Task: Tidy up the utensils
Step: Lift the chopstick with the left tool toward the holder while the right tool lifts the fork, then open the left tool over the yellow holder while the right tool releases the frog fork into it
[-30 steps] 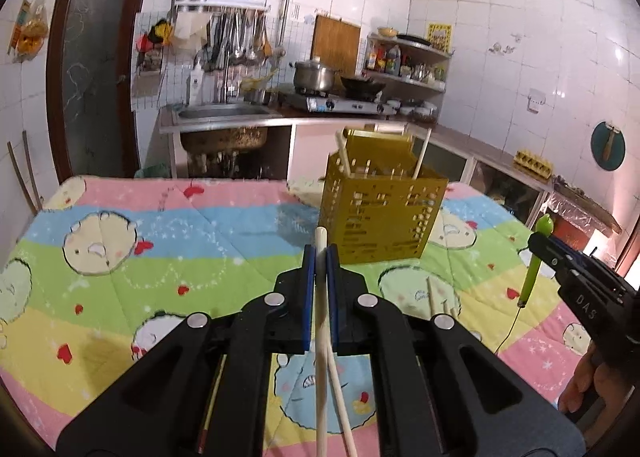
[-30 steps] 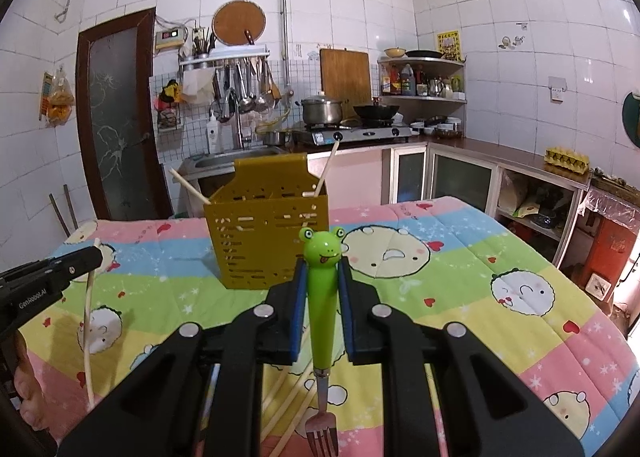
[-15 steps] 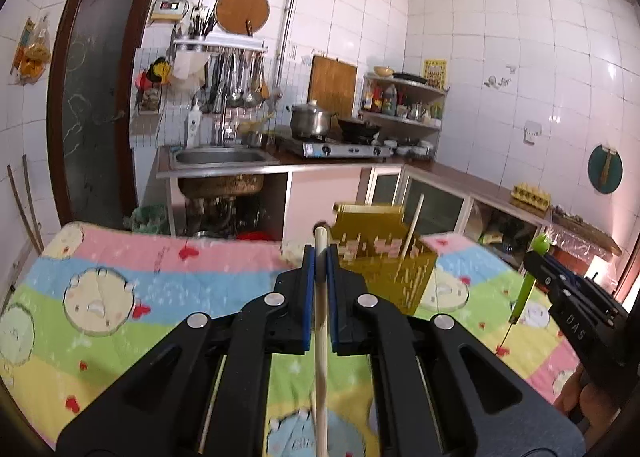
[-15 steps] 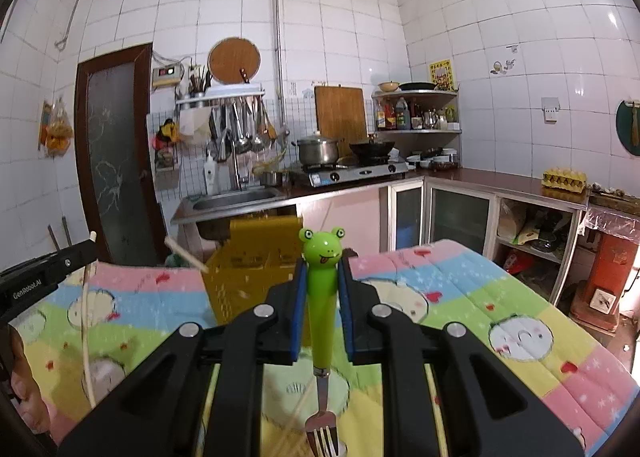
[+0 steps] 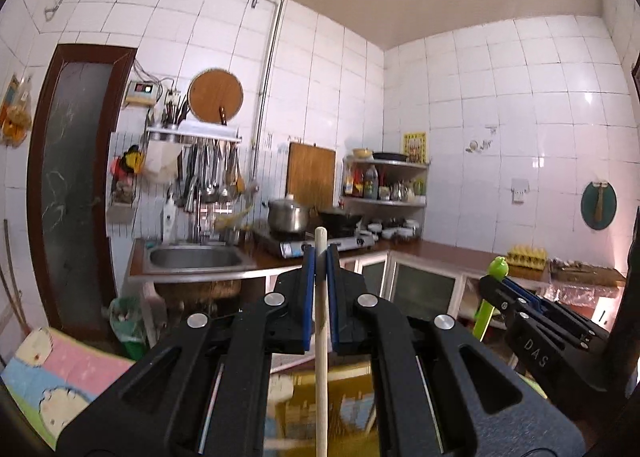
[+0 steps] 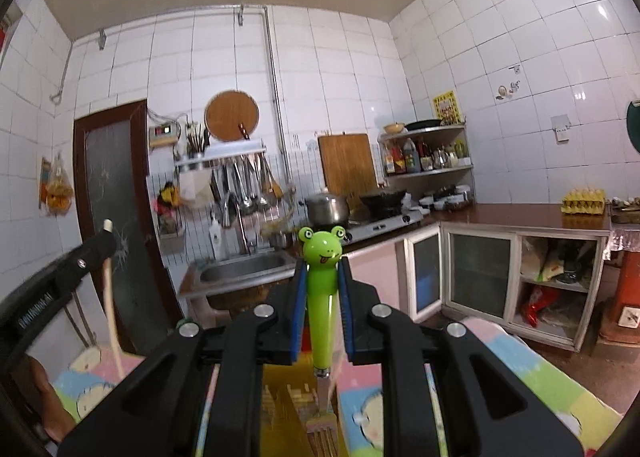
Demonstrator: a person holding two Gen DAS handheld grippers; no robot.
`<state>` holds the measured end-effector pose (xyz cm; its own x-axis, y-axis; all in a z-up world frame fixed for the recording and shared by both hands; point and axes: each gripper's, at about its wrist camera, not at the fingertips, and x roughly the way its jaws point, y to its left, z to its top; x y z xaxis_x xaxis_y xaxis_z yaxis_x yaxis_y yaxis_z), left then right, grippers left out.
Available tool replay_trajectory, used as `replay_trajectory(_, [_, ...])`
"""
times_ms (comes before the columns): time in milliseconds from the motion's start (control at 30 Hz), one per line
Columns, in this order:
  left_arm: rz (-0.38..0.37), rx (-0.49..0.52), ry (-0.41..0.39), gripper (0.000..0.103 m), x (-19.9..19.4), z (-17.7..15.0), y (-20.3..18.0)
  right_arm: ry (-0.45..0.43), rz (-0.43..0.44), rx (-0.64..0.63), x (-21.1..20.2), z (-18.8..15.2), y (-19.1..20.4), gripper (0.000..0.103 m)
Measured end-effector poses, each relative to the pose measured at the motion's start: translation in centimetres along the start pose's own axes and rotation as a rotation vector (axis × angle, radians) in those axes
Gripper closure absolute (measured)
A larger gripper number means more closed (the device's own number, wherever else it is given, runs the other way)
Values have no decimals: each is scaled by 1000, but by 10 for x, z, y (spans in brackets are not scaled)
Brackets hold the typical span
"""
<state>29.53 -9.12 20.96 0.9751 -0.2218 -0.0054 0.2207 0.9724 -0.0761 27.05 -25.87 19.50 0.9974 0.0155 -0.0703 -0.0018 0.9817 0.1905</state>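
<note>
Right now I have my left gripper (image 5: 319,257) clamped on a wooden chopstick (image 5: 321,357) and my right gripper (image 6: 322,281) on the frog-handled fork (image 6: 321,297), both hanging tip-down over the yellow utensil basket (image 5: 348,409), whose contents are blurred, so neither looks dropped in yet.

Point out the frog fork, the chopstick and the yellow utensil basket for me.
frog fork (image 6: 322,285), right wrist view, on its green handle between the jaws.
chopstick (image 5: 321,317), left wrist view, on its shaft between the jaws.
yellow utensil basket (image 5: 352,393), left wrist view, on its blurred wall below the jaws.
</note>
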Motion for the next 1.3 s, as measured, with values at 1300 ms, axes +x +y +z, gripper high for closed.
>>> replay_trajectory(1300, [140,-3,169,88,95,-93,33,216,-42,-88,75,-93,-1,79])
